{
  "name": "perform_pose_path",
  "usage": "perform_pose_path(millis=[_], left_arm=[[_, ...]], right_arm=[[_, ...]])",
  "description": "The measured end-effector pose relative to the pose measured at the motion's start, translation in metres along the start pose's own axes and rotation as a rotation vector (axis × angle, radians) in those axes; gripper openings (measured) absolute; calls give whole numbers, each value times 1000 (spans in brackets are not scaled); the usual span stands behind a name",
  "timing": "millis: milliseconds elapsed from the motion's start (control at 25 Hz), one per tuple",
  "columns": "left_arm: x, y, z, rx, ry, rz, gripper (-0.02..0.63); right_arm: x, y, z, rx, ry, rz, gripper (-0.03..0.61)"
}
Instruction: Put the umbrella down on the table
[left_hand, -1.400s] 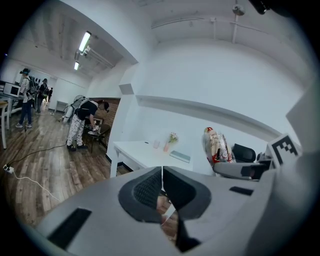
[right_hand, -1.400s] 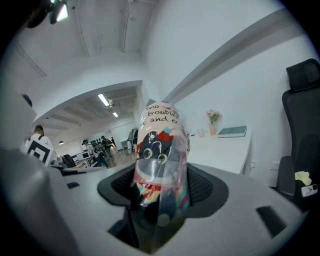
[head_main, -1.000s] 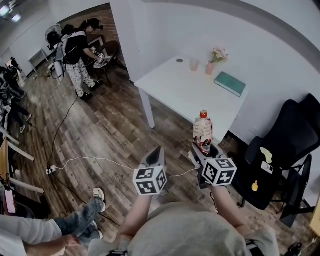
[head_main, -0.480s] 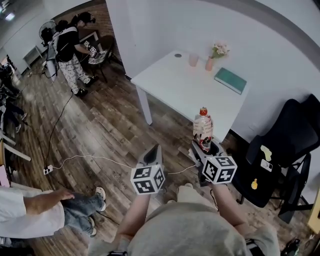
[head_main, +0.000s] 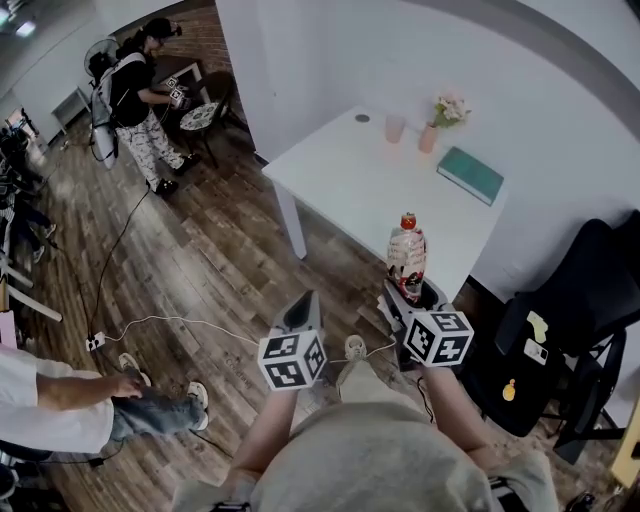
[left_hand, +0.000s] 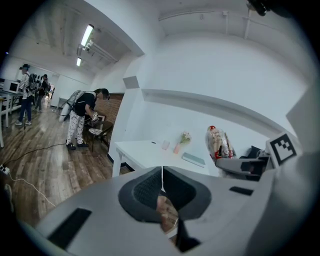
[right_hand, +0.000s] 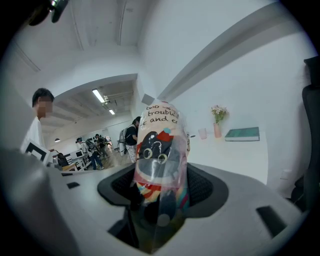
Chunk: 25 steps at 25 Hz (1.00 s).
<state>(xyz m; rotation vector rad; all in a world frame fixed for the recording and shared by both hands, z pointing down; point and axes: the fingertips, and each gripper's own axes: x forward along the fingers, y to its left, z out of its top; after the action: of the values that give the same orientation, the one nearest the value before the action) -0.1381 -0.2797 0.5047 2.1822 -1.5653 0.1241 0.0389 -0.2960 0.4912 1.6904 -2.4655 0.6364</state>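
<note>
White table (head_main: 350, 185) unreached: right gripper (head_main: 408, 300) clamps upright umbrella (head_main: 406, 255), left gripper (head_main: 304, 305) clenched empty; next, advance and lower.

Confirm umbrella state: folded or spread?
Folded. The umbrella is a compact bundle inside a clear printed sleeve, clamped upright in the right gripper.

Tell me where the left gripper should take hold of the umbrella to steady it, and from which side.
Take the umbrella on its upper body, just under the red cap, coming in level from its left. It stands upright, and the right gripper is shut on its lower end, so only the top is free. The left gripper is shut and would probably have to open first.
</note>
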Motion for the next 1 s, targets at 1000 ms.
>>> perform_pose_path(millis=[1000], left_arm=[[164,20,75,-23,-15,60,11]], right_arm=[[164,-112,67,-1,78,-26,272]])
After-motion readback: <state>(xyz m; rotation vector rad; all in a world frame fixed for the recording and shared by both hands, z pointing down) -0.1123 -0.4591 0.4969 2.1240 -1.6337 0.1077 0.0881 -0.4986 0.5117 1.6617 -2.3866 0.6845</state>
